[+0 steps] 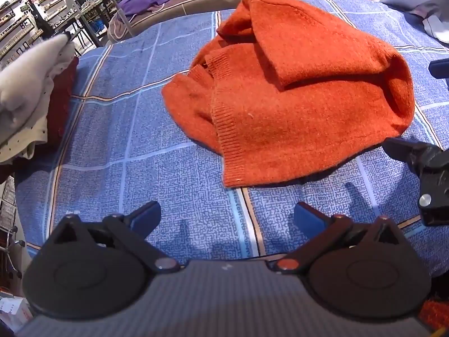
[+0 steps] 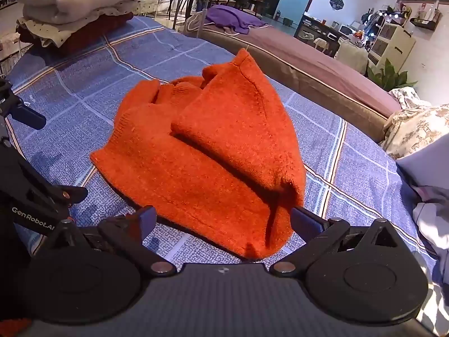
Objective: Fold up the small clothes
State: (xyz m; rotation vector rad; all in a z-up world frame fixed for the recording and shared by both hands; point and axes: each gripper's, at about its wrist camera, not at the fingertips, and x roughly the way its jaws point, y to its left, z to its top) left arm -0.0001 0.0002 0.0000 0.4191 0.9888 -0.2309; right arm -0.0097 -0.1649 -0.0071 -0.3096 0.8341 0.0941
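Note:
An orange knit sweater (image 1: 294, 90) lies loosely bunched on the blue checked bedsheet (image 1: 140, 129), with a sleeve folded over its body. My left gripper (image 1: 227, 219) is open and empty, above the sheet just short of the sweater's ribbed hem. In the right wrist view the sweater (image 2: 202, 151) fills the middle. My right gripper (image 2: 223, 221) is open, its jaws to either side of the sweater's near edge, with cloth between them. The right gripper shows at the right edge of the left wrist view (image 1: 421, 168); the left gripper shows at the left edge of the right wrist view (image 2: 25, 174).
A stack of folded clothes (image 1: 31, 92), white on top of dark red, sits at the sheet's left edge and also shows in the right wrist view (image 2: 73, 14). A purple garment (image 2: 233, 19) lies on a brown mattress (image 2: 322, 64) beyond. More laundry (image 2: 421, 129) lies at the right.

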